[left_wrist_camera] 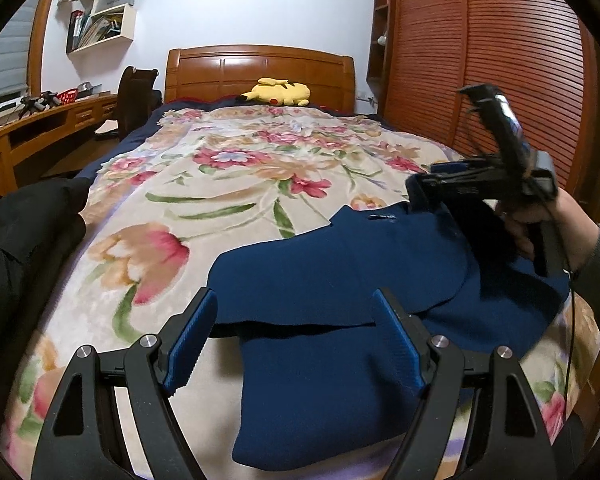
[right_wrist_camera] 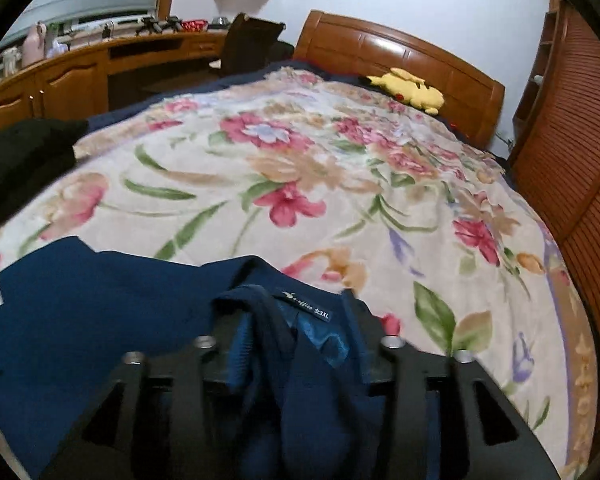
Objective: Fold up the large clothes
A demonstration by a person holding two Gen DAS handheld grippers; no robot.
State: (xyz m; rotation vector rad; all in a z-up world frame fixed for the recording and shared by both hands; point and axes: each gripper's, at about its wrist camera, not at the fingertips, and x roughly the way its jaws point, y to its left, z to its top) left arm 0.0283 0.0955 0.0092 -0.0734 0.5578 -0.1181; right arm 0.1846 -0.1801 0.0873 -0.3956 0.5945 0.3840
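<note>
R claw [right_wrist_camera: 296, 344] over floral blanket [right_wrist_camera: 300, 184].

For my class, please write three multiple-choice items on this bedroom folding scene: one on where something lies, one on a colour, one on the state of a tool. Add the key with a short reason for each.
1. Where does the yellow plush toy lie?
A. at the wooden headboard
B. on the desk
C. on the blue garment

2. What colour is the garment being folded on the floral blanket?
A. red
B. dark blue
C. white

3. How do the left tongs stand?
A. clamped on the toy
B. shut on the blanket
C. open above the garment's near edge, gripping nothing

Key: 1 A, the toy rests at the head of the bed against the headboard. 2 B, the cloth is navy in both views. 3 C, the two blue pads stand wide apart with the cloth below them.
</note>
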